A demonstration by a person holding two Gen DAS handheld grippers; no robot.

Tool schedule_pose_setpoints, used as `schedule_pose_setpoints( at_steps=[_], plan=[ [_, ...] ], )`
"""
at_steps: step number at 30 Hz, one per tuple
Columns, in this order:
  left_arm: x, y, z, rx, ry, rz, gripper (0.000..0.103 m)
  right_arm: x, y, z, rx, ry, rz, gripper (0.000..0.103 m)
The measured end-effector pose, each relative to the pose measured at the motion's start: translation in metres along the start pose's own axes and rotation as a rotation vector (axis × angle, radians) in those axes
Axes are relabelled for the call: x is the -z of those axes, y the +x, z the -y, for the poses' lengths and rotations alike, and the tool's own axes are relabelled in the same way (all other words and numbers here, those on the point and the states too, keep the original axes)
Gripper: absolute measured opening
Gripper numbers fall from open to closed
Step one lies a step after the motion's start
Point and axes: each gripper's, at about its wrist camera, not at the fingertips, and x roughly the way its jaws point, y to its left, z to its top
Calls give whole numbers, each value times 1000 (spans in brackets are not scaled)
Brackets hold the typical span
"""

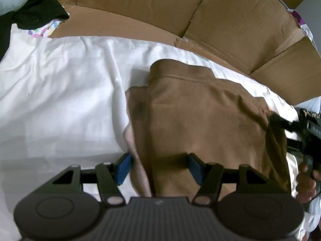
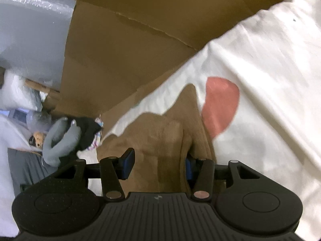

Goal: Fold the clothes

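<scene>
A: Can any writing or brand be read?

B: None can be made out. A small pale mark is seen on the ribbed body of each gripper, too small to be read.

A: What is the cloth, and where is it?

B: A brown garment [image 1: 200,116], soft and matte with a stitched hem at its far edge, is spread in folds on a white sheet [image 1: 60,100]. A round red patch [image 2: 220,104] is printed on the sheet, just right of the garment in the right wrist view.

A: How are the grippers set?

B: The left gripper [image 1: 159,167] is held wide, its blue pads apart, with the near part of the garment lying between them. The right gripper [image 2: 158,165] is likewise wide, brown cloth between its pads; whether the cloth is pinched cannot be told.

A: What lies beyond?

B: Flattened cardboard [image 1: 220,16], creased and torn at its edges, is propped at the far side. A grey pillow [image 2: 58,140] and black cloth [image 2: 88,130] are heaped at the left.
</scene>
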Motion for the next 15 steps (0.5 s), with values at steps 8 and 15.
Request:
schedule_pose_setpoints(
  at_steps=[8,15],
  plan=[
    [1,-1,-2,3,-4,2,65,-9,-12,-9,-13,-23,160,55],
    [2,-2,-3,11,12,-8,65,-14,-13,-9,-9,-27,147,55]
  ],
)
